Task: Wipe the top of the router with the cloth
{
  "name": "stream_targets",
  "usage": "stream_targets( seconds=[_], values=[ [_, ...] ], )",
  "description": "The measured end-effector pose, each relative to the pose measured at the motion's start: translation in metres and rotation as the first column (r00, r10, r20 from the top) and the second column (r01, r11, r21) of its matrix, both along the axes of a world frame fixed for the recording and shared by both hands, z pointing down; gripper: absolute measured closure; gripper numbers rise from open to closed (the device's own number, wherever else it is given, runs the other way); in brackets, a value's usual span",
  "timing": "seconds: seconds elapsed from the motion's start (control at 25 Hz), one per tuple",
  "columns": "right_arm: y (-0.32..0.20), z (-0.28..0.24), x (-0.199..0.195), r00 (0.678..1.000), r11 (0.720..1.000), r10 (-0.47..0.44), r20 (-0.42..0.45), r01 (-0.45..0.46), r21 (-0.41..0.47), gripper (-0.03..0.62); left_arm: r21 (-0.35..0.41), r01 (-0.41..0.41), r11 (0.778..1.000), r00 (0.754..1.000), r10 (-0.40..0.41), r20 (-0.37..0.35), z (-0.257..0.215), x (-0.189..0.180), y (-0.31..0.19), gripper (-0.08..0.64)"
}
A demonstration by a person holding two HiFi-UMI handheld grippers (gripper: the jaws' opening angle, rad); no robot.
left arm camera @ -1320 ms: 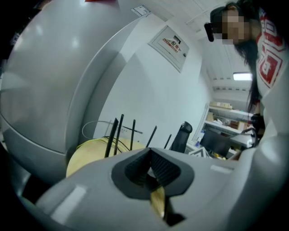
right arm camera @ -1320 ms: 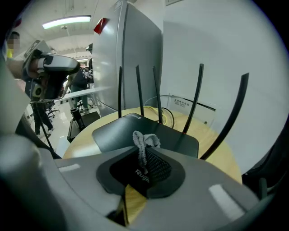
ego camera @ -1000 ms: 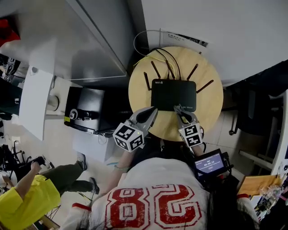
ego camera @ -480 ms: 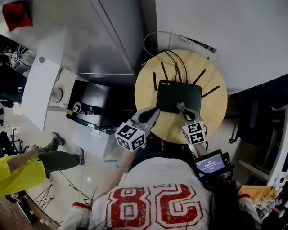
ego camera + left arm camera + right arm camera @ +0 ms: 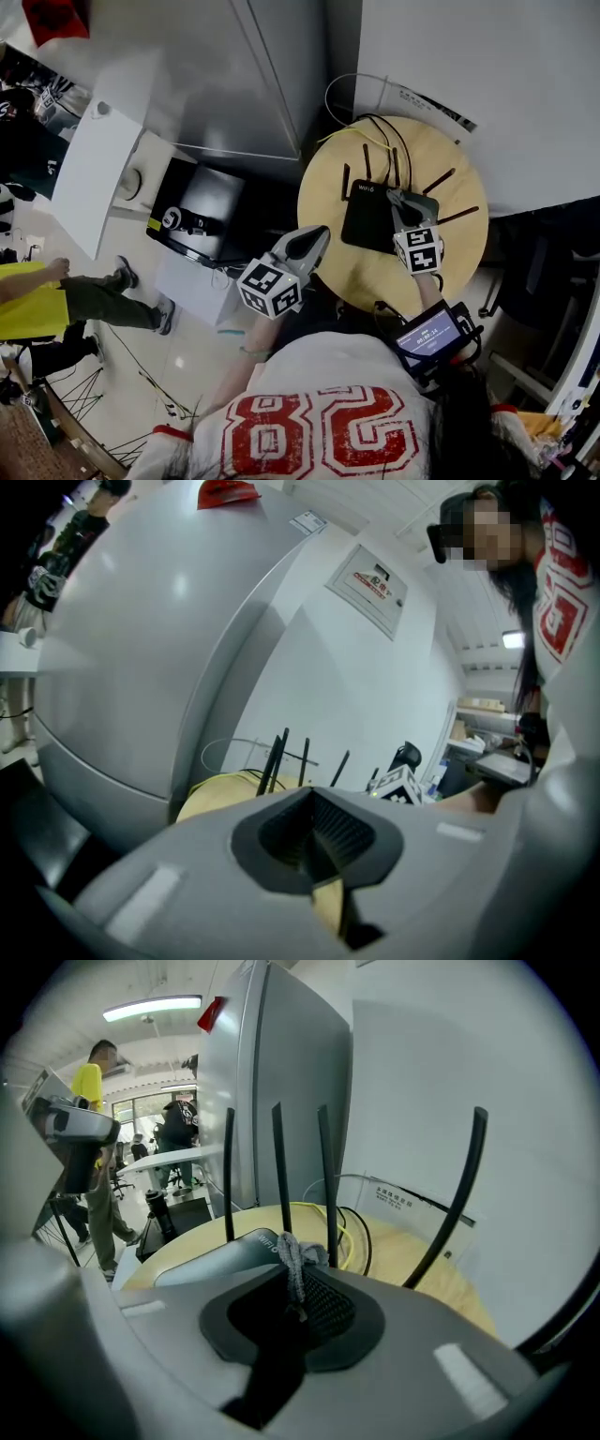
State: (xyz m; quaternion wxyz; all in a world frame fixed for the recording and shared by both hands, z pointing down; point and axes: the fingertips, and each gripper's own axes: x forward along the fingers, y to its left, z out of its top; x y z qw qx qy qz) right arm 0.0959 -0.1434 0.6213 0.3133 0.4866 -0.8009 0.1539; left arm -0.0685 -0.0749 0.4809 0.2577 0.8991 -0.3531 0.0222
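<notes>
Cloth (image 5: 292,1258), clamped in right hand-held gripper (image 5: 404,207), over router (image 5: 366,223) top's right side.

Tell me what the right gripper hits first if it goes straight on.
Probably the middle antennas at the back of the router: the right gripper, shut on the cloth, points across its top toward them. Depth is hard to judge.

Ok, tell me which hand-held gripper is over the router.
The right hand-held gripper, shut on the cloth, is over the router; the left hand-held gripper hangs at the table edge, empty.
</notes>
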Motion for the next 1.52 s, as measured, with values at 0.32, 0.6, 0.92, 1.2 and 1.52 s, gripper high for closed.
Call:
stream_targets(
  seconds=[0.32,0.6,0.92,1.2,1.52],
  values=[
    [-0.012,0.013,-0.003,0.999,0.999,-0.015,-0.031,0.014,-0.046,0.549,-0.018,0.000,1.000,1.000,0.000,0.005,0.004,-0.009,-0.007,0.560],
    [0.043,0.013,-0.023,0.999,0.998,-0.038,0.011,0.039,-0.055,0.549,-0.023,-0.042,0.999,0.999,0.042,-0.011,0.006,0.004,-0.011,0.560],
    [0.108,0.008,-0.044,0.995,0.993,-0.076,0.063,0.081,-0.089,0.549,-0.013,-0.109,0.994,0.994,0.108,-0.034,0.003,0.031,-0.009,0.560],
    [0.127,0.007,-0.045,0.994,0.990,-0.092,0.064,0.098,-0.101,0.549,-0.011,-0.126,0.992,0.991,0.125,-0.042,0.002,0.043,-0.002,0.560],
    [0.083,-0.003,-0.041,0.993,0.993,-0.097,0.061,0.101,-0.056,0.549,-0.011,-0.106,0.994,0.994,0.106,-0.038,0.003,0.039,0.001,0.560]
  ],
)
